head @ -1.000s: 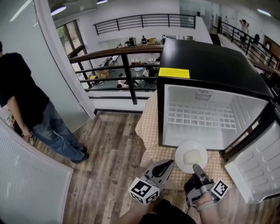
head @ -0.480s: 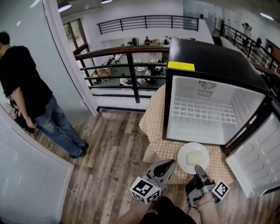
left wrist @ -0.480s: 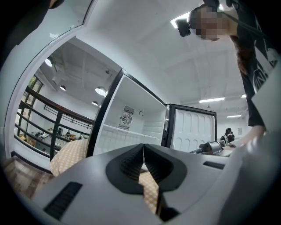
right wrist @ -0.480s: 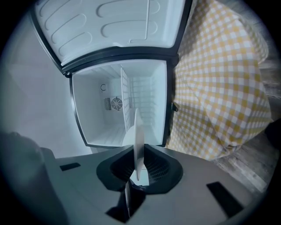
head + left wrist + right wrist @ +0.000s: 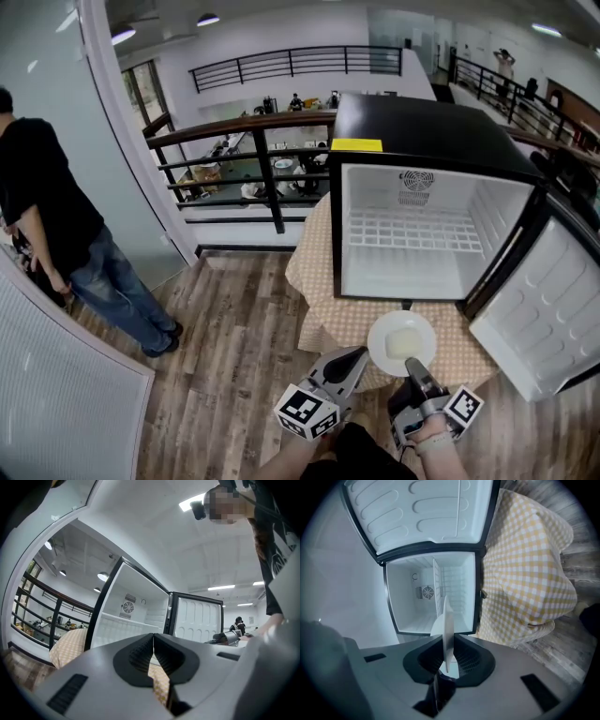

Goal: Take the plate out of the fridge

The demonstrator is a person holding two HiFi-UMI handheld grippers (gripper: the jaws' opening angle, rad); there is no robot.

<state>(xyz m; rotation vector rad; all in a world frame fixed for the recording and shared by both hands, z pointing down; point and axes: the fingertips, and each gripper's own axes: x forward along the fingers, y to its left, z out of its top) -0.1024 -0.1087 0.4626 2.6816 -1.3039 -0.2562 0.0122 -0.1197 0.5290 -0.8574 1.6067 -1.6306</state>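
Note:
A round white plate (image 5: 401, 341) hangs over the checkered tablecloth (image 5: 347, 323), just in front of the open black fridge (image 5: 427, 216). My right gripper (image 5: 415, 367) is shut on the plate's near rim. In the right gripper view the plate (image 5: 447, 630) shows edge-on between the jaws. The fridge's white inside (image 5: 414, 246) holds only a wire shelf. My left gripper (image 5: 349, 360) is shut with nothing in it, left of the plate; its jaws meet in the left gripper view (image 5: 153, 649).
The fridge door (image 5: 544, 319) stands swung open at the right. A black railing (image 5: 234, 159) runs behind the table. A person in a black shirt and jeans (image 5: 66, 253) stands on the wood floor at the left.
The view has pulled back from the fridge. The plate, held in my right gripper, has come a little nearer to me and away from the fridge opening.

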